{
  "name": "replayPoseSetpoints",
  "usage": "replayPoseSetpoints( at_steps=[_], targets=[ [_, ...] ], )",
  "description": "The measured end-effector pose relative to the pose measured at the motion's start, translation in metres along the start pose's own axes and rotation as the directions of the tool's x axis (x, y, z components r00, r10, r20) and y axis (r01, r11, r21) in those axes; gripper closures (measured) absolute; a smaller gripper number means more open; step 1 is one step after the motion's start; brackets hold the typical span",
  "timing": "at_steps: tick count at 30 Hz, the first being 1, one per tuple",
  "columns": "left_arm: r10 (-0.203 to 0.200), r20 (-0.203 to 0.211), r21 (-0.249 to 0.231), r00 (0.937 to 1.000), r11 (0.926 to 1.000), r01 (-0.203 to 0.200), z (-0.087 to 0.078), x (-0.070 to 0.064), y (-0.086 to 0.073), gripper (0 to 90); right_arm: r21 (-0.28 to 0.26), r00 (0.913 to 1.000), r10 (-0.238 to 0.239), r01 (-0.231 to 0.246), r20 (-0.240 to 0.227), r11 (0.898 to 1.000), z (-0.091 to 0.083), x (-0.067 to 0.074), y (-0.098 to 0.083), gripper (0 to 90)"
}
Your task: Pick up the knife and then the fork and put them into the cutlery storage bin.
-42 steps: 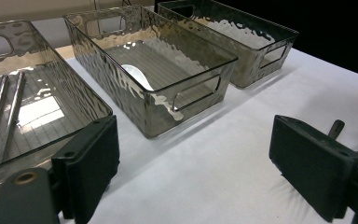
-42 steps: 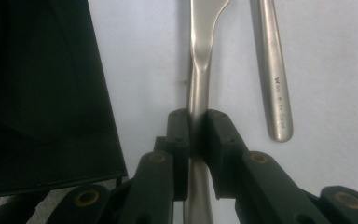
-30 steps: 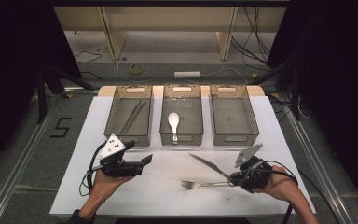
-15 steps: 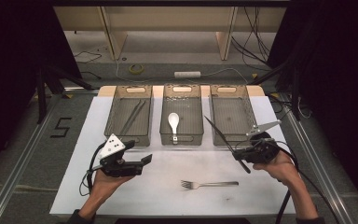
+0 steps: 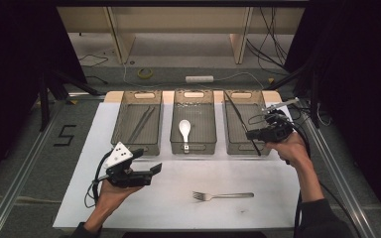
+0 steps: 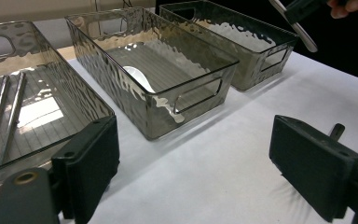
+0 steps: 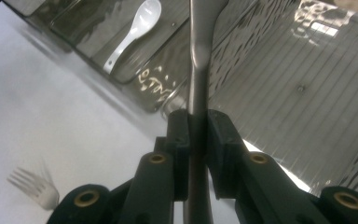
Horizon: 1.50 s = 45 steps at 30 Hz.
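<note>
Right hand-held gripper (image 5: 256,134) clamps knife (image 5: 238,119) over right bin (image 5: 242,148) — middle bin (image 5: 193,148) holds spoon (image 5: 185,130)

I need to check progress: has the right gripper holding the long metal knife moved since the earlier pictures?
Yes. The right gripper, shut on the long metal knife, moved up the high view from near the silver fork to over the right-hand transparent grey bin.

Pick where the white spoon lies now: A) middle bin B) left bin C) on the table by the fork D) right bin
A: the high view shows the spoon lying inside the middle bin, with the fork apart on the table.
</note>
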<state>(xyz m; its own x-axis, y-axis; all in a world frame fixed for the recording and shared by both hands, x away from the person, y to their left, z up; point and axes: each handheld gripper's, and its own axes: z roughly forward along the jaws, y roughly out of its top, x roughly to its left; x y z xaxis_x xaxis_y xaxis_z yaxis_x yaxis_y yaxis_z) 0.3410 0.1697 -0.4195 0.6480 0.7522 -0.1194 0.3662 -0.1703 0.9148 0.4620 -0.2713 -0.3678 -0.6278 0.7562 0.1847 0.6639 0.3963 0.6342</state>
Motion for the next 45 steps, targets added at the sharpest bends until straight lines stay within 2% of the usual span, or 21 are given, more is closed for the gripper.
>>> replayPoseSetpoints(
  at_steps=[10, 19, 27, 35, 39, 42, 45],
  targets=[
    [-0.001, 0.001, -0.002, 1.0, 1.0, 0.001, 0.0, 0.0, 0.0, 15.4, -0.014, 0.9964, 0.06, -0.059, 0.061, 0.998, 0.006, -0.015, 0.029, 80.7],
    [-0.001, 0.003, -0.002, 1.0, 1.0, 0.001, 0.0, 0.0, 0.0, 15.4, -0.008, 0.9857, 0.122, -0.122, 0.116, 0.992, 0.022, -0.029, 0.04, 80.7],
    [0.0, 0.005, -0.003, 1.0, 1.0, 0.0, -0.001, 0.0, 0.0, 15.4, 0.02, 0.9783, 0.15, -0.154, 0.143, 0.988, 0.04, -0.034, 0.04, 80.7],
    [0.0, 0.006, -0.005, 1.0, 1.0, 0.0, -0.001, -0.001, 0.0, 15.4, 0.046, 0.9647, 0.184, -0.195, 0.189, 0.98, 0.053, -0.04, 0.031, 80.6],
    [0.0, 0.006, -0.003, 1.0, 1.0, 0.0, 0.0, -0.001, 0.0, 15.4, 0.053, 0.9603, 0.196, -0.21, 0.199, 0.976, 0.059, -0.041, 0.025, 80.5],
    [-0.002, 0.007, -0.004, 1.0, 1.0, 0.002, 0.0, -0.001, 0.0, 15.4, 0.056, 0.96, 0.203, -0.217, 0.193, 0.974, 0.062, -0.043, 0.022, 80.4],
    [-0.001, 0.007, -0.003, 1.0, 1.0, 0.001, -0.001, 0.0, 0.0, 15.4, 0.067, 0.9556, 0.211, -0.229, 0.205, 0.971, 0.068, -0.044, 0.019, 80.3]
  ],
)
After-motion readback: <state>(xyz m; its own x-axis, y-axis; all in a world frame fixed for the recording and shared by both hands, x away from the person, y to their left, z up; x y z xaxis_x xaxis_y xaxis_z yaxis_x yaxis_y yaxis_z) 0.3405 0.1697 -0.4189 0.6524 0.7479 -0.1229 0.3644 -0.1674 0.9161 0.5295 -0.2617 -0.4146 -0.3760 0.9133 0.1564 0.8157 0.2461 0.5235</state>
